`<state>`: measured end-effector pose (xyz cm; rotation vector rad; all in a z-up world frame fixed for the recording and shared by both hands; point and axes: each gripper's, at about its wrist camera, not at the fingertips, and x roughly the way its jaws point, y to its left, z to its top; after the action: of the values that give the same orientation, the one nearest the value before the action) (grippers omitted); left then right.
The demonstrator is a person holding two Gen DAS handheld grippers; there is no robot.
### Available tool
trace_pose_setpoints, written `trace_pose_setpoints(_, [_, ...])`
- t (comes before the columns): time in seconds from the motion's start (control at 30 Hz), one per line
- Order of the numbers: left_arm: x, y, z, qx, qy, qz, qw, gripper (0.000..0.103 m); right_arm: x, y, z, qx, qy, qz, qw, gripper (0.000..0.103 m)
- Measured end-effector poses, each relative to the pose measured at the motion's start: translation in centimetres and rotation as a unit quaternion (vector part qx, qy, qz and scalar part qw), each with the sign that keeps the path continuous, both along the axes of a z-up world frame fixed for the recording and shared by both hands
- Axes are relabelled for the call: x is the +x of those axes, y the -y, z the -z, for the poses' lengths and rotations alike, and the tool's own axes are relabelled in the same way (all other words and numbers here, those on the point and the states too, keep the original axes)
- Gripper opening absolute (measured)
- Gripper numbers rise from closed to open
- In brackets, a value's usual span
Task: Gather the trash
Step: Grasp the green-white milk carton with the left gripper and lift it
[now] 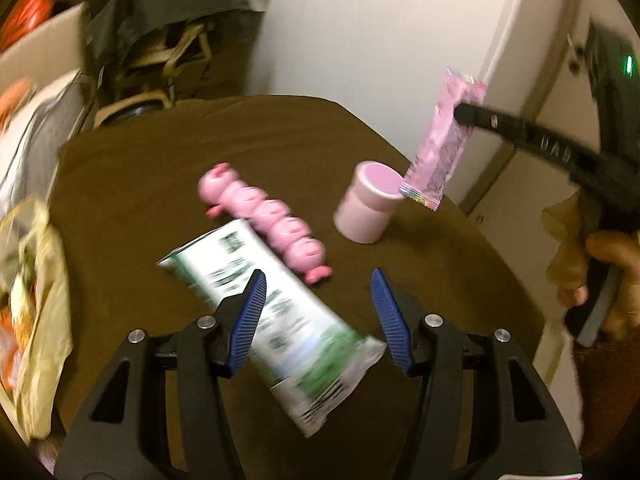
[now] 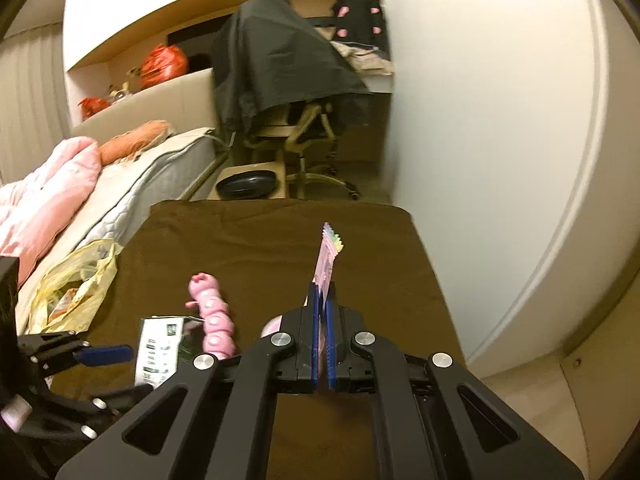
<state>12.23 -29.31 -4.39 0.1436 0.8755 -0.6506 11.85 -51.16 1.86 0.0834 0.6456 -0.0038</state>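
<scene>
Nearest to us in the left wrist view, our left claw (image 1: 318, 312) stands released, its blue pads spread apart over the green-and-white packet (image 1: 276, 320), which lies flat on the brown-covered counter (image 1: 160, 168); the pads press on nothing. Just beyond the packet lies the pink caterpillar toy (image 1: 266, 216), its near end right against the packet's edge. A little to the right of the toy stands the pink cup (image 1: 366, 202), tilted, its open mouth facing up and away from us.

Our right claw (image 2: 323, 300) is clenched on the pink wrapper (image 2: 329, 254), which sticks up edge-on from between the blue pads. From the left wrist view we see that wrapper (image 1: 444, 144) held in the air above the counter, its lower end hanging just over the cup's rim, with the black fingertips (image 1: 466, 114) pinching it near its upper part. A hand (image 1: 612, 280) grips the handle of that tool at the right edge.

At the counter's left edge sits the yellow plastic bag (image 2: 76, 284), open, with scraps inside. Farther off we see a bed (image 2: 132, 176) and a chair draped with a dark cloth (image 2: 280, 64)
</scene>
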Motion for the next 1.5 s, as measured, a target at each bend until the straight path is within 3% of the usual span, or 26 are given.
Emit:
trace_pose_setpoints(0.17, [-1.2, 3.6, 2.7, 0.101, 0.062, 0.01, 0.9929, 0.052, -1.5, 1.3, 0.0, 0.013, 0.009, 0.009, 1.0, 0.004])
trace_pose_setpoints(0.37, [-1.2, 0.6, 3.8, 0.129, 0.08, -0.015, 0.9883, 0.052, -2.0, 1.0, 0.3, 0.017, 0.016, -0.001, 1.0, 0.004])
trace_pose_setpoints(0.5, [-0.3, -2.6, 3.3, 0.101, 0.076, -0.036, 0.9913, 0.052, -2.3, 0.9, 0.3, 0.029, 0.025, -0.007, 0.999, 0.004])
trace_pose_setpoints(0.6, [1.1, -5.0, 2.6, 0.039, 0.033, -0.06, 0.9969, 0.052, -2.9, 0.6, -0.2, 0.04, 0.034, -0.018, 0.998, 0.004])
trace_pose_setpoints(0.7, [2.2, -6.4, 1.8, -0.009, 0.005, -0.092, 0.9957, 0.053, -3.5, 0.2, -0.7, 0.044, 0.042, -0.028, 0.998, 0.004])
trace_pose_setpoints(0.77, [3.1, -7.1, 1.5, -0.026, -0.012, -0.115, 0.993, 0.06, -3.8, -0.1, -0.8, 0.05, 0.043, -0.037, 0.997, 0.004])
trace_pose_setpoints(0.9, [5.4, -6.3, 2.7, -0.019, -0.083, -0.129, 0.9881, 0.062, -3.7, -0.9, -0.3, 0.054, 0.036, -0.048, 0.997, 0.004])
trace_pose_setpoints(0.97, [5.7, -5.7, 3.1, -0.017, -0.099, -0.133, 0.986, 0.062, -3.6, -1.1, 0.1, 0.059, 0.032, -0.052, 0.996, 0.004])
trace_pose_setpoints(1.23, [7.9, -3.3, 3.9, 0.041, -0.092, -0.152, 0.9833, 0.058, -3.8, -2.9, 1.9, 0.068, 0.01, -0.067, 0.995, 0.004])
trace_pose_setpoints(1.33, [7.9, -3.9, 3.6, 0.026, -0.109, -0.157, 0.9813, 0.055, -3.9, -3.2, 2.4, 0.071, 0.004, -0.069, 0.995, 0.004])
trace_pose_setpoints(1.5, [6.1, -4.6, 1.9, 0.007, -0.093, -0.133, 0.9867, 0.051, -4.0, -4.0, 2.8, 0.072, -0.002, -0.076, 0.995, 0.004])
